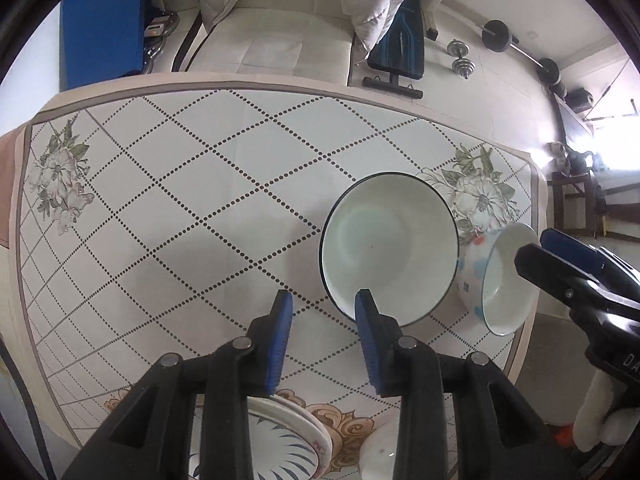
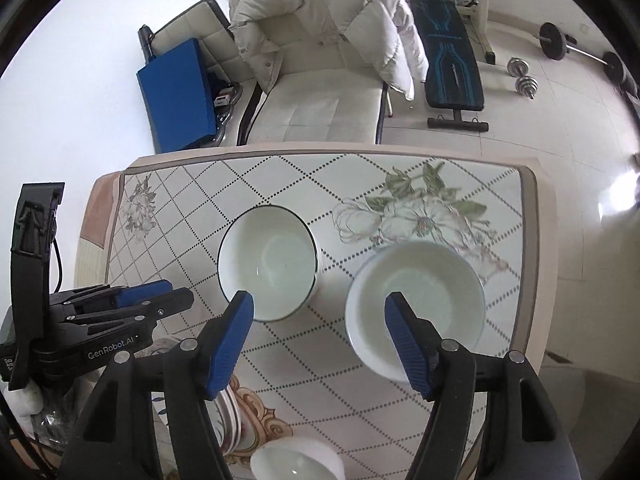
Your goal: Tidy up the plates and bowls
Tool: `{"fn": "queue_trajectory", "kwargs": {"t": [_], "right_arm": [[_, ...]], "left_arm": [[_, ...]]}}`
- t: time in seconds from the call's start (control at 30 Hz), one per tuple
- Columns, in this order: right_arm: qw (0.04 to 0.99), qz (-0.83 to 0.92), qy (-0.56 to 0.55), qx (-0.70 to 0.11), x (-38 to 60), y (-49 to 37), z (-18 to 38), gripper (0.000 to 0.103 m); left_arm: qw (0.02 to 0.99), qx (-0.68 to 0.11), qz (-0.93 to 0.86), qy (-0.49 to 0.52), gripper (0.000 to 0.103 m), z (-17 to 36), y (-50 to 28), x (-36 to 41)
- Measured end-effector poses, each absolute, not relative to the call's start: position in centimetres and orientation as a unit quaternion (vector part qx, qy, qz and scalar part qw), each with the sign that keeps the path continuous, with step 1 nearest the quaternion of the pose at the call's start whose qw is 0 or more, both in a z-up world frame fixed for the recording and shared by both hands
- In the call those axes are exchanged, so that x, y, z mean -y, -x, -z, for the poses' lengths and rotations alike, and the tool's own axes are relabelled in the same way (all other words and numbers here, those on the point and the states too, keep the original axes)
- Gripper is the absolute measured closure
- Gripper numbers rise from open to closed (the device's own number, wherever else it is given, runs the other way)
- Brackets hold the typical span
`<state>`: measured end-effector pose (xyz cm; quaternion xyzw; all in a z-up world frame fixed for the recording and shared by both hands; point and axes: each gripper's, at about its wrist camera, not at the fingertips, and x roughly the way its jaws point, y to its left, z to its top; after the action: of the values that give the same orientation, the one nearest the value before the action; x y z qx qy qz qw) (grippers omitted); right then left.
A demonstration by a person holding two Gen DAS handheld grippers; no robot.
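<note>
The only clear lettering is "GenRobot.AI" in white on the black body of the left gripper (image 2: pixel 178 296), seen at the left of the right wrist view; a few white letters starting "DA" sit on the right gripper (image 1: pixel 532 250) at the right edge of the left wrist view, too cut off to read. At the near left, under the left gripper's frame, lies a stack of plates (image 1: pixel 292 432) with blue leaf-like strokes, partly hidden. The left gripper's blue-padded jaws stand a little apart with nothing between them, hanging above the table (image 1: pixel 160 200), whose cloth carries a dotted diamond grid and flower prints at the corners. The whole left and middle of that cloth lies bare, wide room out to the beige border at the far edge. Right of centre stands the dark-rimmed white bowl (image 1: pixel 388 248), upright. Just beside it, toward the right edge of the table, sits the white bowl with blue and red spots (image 1: pixel 496 280); the two nearly touch, and little cloth remains between the spotted bowl and the border. The right gripper's jaws are spread wide and empty above these two bowls. A small white bowl (image 2: pixel 296 460) rests at the near edge, close to the plates.
</note>
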<state>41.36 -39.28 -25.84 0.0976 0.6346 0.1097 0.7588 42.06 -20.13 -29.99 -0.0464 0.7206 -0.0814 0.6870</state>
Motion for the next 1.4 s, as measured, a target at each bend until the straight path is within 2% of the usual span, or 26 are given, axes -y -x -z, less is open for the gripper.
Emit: {"fn": "queue_trajectory", "kwargs": {"t": [0.17, 0.43, 0.7, 0.77, 0.87, 0.97, 1.03, 1.07, 1.4], "right_arm": [[0.724, -0.115, -0.053, -0.678, 37.4, -46.4, 30.1, 0.032], [0.679, -0.135, -0.057, -0.719, 36.0, -49.0, 35.3, 0.034], [0.655, -0.153, -0.049, -0.738, 34.9, -49.0, 37.6, 0.056], [0.652, -0.154, -0.046, -0.741, 34.7, -48.8, 37.9, 0.065], [0.652, -0.151, -0.047, -0.742, 34.6, -48.5, 38.2, 0.072], [0.65, -0.148, -0.047, -0.744, 34.6, -48.2, 38.4, 0.086], [0.65, -0.142, -0.042, -0.745, 34.5, -48.1, 38.5, 0.091], [0.649, -0.142, -0.043, -0.746, 34.4, -48.1, 38.5, 0.092], [0.646, -0.136, -0.033, -0.75, 33.9, -47.4, 38.1, 0.096]], "left_arm": [[0.659, -0.745, 0.072, 0.076, 0.073, 33.1, -43.2, 19.6], [0.624, -0.767, 0.082, 0.13, 0.073, 36.4, -42.9, 19.4], [0.609, -0.773, 0.08, 0.157, 0.073, 37.8, -42.6, 19.8], [0.615, -0.768, 0.078, 0.158, 0.074, 37.6, -42.6, 19.8], [0.622, -0.763, 0.073, 0.161, 0.074, 37.4, -42.5, 19.6], [0.629, -0.757, 0.071, 0.162, 0.081, 37.2, -42.5, 19.4], [0.634, -0.753, 0.074, 0.16, 0.084, 36.8, -42.5, 19.1], [0.638, -0.751, 0.074, 0.155, 0.087, 36.6, -42.5, 19.2], [0.651, -0.745, 0.064, 0.131, 0.087, 35.9, -41.9, 19.3]]}}
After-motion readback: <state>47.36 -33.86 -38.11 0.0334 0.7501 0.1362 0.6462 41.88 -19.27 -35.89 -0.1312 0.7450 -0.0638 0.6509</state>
